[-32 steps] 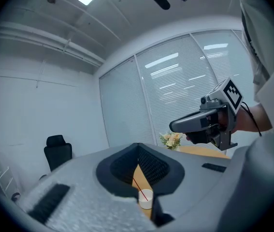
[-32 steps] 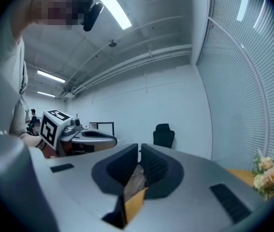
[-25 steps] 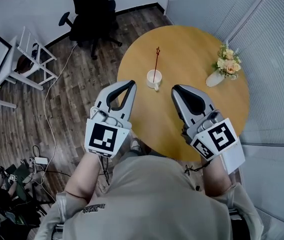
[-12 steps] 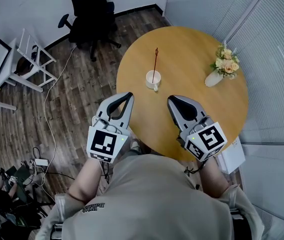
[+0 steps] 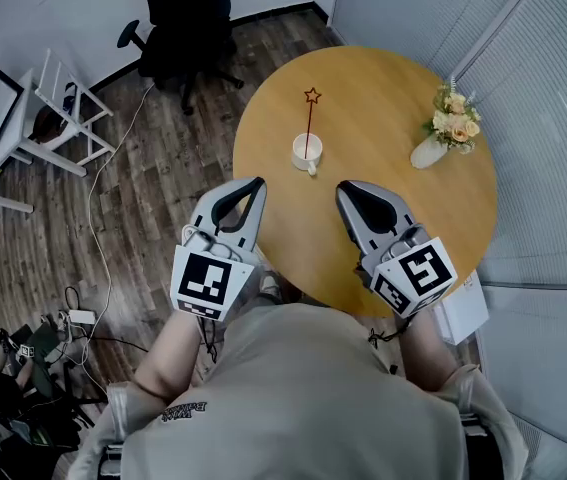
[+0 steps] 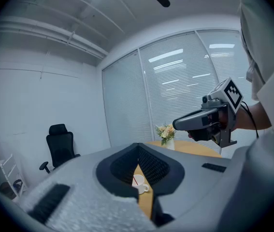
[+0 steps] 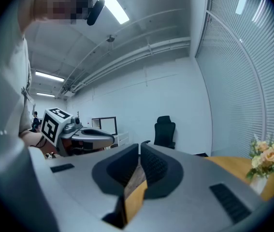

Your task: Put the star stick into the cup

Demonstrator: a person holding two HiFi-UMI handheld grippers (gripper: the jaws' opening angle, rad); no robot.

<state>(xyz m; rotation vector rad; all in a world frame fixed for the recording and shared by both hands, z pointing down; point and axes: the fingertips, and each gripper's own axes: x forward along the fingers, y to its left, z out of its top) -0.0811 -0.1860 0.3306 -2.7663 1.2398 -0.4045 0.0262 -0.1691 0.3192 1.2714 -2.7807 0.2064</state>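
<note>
Left hand-held gripper and right hand-held gripper: both clenched on nothing, held over the desk's near edge. Farther out, the star stick stands in the cup, star uppermost. Task looks complete; nothing left to place.

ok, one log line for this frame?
star stick: standing in cup | left gripper: shut, empty | right gripper: shut, empty | both apart from cup
</note>
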